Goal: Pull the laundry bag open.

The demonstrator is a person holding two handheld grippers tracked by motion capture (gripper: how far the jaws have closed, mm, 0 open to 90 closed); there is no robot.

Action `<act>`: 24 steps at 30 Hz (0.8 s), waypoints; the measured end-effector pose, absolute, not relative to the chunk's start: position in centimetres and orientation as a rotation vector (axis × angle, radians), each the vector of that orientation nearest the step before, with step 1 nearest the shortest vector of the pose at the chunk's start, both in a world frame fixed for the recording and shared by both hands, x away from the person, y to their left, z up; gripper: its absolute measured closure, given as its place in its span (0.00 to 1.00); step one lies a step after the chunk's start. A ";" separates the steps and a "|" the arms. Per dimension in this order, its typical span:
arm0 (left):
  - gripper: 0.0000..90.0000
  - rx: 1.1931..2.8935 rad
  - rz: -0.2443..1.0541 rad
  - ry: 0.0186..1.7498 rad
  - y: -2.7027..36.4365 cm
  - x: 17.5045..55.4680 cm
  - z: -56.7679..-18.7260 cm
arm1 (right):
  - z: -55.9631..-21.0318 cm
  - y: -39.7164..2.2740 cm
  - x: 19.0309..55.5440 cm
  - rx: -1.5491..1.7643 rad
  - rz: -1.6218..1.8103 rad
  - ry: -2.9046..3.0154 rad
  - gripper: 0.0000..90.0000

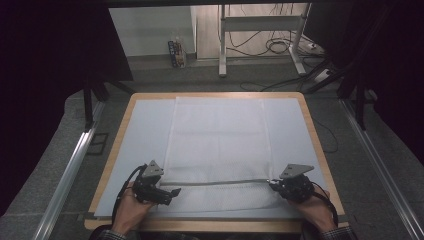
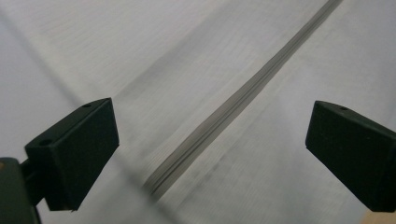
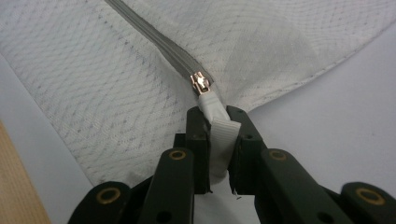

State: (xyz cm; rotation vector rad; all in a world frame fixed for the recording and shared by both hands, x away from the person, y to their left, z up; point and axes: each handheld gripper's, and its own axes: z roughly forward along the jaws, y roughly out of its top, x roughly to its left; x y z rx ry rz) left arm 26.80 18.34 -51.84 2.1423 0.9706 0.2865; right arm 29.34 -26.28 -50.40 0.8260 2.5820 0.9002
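Fingers of the right gripper point(image 3: 219, 140) pinch the grey fabric tab point(image 3: 222, 135) beside the zipper slider point(image 3: 201, 84); left gripper point(image 2: 210, 154) fingers gape wide, holding nothing, over the zipper point(image 2: 243, 98). Mesh bag point(image 1: 220, 145) lies flat mid-desk point(image 1: 320, 145), zipper near the lower edge. Soft, light, prone to bunching; best held at tab and slider.

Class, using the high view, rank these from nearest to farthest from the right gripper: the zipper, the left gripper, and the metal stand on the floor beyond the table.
1. The zipper: its right end lies at the right gripper, near the table's front edge.
2. The left gripper: at the zipper's opposite, left end.
3. The metal stand: on the floor past the table's far edge.
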 end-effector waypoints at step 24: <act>0.09 2.223 0.198 0.593 1.2 33.6 -49.4 | -50.0 -25.9 29.1 0.820 0.911 2.560 0.88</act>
